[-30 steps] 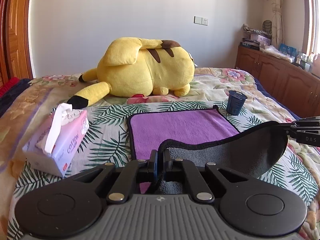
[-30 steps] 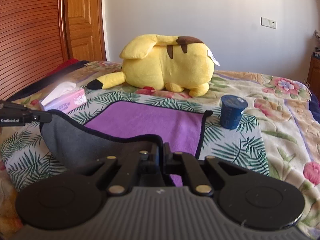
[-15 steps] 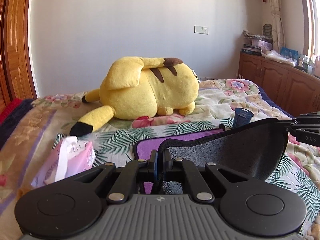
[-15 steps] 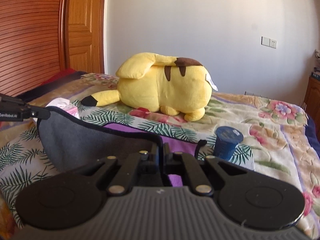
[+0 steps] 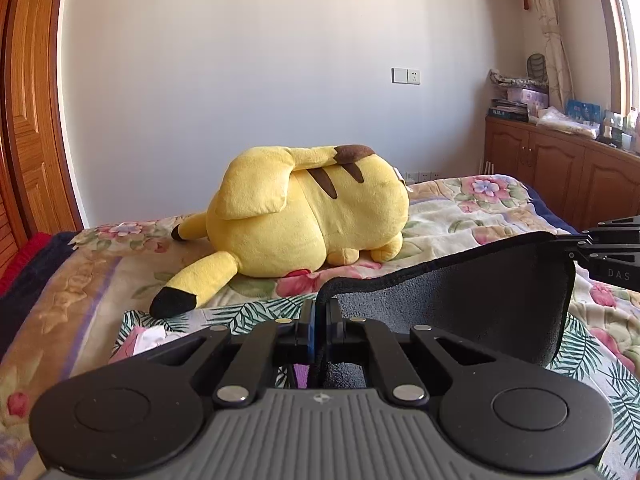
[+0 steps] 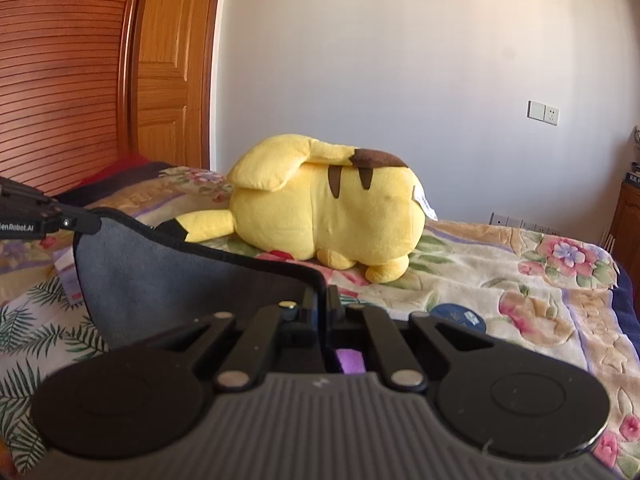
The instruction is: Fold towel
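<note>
Towel (image 5: 460, 304) was lifted off the bed, grey underside facing both cameras, black-bound edge stretched between the two grippers. Left gripper (image 5: 320, 312) sat lower centre of the left wrist view, jaws clamped tight on one corner of the towel, edge piping running up out of the pinch. Right gripper (image 5: 576, 246) showed at the right edge of that same frame, pinching the other corner; towel hung in a shallow sag between them.

Right wrist view mirrored it: right gripper (image 6: 322, 300) at lower centre, jaws closed on the towel (image 6: 168, 280) corner, grey sheet spreading to the left of frame up to the left gripper (image 6: 86, 222) at the left edge. A sliver of the purple face was visible low in the frame, behind the jaw linkage.

Bed (image 5: 460, 216) with floral and palm-leaf cover filled the middle band of both frames. Yellow plush toy (image 5: 312, 216) lay on it at frame centre, beyond the towel and apart from it. Blue cup (image 6: 458, 314) sat just right of the right gripper's fingers, mostly hidden behind the linkage. Tissue pack (image 5: 140, 338) poked out lower left in the left wrist view, mostly hidden. Wooden cabinet (image 5: 560, 176) stood at right, wooden door (image 6: 168, 80) at upper left of the right wrist view.
</note>
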The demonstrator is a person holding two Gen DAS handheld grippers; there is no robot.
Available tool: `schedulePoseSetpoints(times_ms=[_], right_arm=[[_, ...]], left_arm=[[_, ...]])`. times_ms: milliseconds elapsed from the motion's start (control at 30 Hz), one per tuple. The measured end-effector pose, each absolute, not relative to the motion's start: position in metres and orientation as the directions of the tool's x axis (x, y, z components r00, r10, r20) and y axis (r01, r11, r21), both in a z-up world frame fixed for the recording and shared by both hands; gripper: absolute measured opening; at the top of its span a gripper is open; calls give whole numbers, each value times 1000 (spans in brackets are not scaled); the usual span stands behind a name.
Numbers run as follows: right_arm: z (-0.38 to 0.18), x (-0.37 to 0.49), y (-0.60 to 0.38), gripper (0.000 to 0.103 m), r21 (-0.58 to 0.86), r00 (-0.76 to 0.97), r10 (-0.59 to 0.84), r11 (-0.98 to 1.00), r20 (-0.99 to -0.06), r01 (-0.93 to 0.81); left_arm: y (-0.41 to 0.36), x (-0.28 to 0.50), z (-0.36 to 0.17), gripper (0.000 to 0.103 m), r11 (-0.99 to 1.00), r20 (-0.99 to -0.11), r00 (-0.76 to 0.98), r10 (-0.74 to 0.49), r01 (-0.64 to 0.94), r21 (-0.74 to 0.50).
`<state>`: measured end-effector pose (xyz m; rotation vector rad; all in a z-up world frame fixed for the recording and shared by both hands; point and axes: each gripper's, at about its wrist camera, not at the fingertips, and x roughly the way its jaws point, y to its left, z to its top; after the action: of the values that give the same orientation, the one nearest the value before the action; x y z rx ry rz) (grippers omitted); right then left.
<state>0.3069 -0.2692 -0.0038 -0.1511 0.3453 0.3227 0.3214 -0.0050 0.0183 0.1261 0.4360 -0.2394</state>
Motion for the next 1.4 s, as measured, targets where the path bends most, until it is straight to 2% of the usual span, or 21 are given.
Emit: schedulePoseSetpoints(times_ms=[333, 733, 967, 1200, 1400], right_arm=[[1, 338, -269, 4, -115, 916, 248, 948, -317, -296], [-34, 373, -275, 4, -158, 929, 186, 956, -320, -246], [-65, 397, -271, 4, -179, 919, 166, 954, -359, -242], [-94, 411, -266, 4, -193, 887, 154, 946, -436, -259], [-103, 415, -266, 6, -178, 867, 144, 950, -477, -255]], left_arm=[[-7, 355, 22, 0, 969, -413, 894, -174, 230, 90], [-5, 408, -12, 0, 974, -441, 887, -133, 199, 105], [-9, 436, -44, 0, 975, -475, 873, -106, 185, 123], [-14, 459, -80, 0, 976, -555, 829, -76, 176, 129], [-14, 462, -86, 0, 976, -581, 812, -52, 164, 142]])
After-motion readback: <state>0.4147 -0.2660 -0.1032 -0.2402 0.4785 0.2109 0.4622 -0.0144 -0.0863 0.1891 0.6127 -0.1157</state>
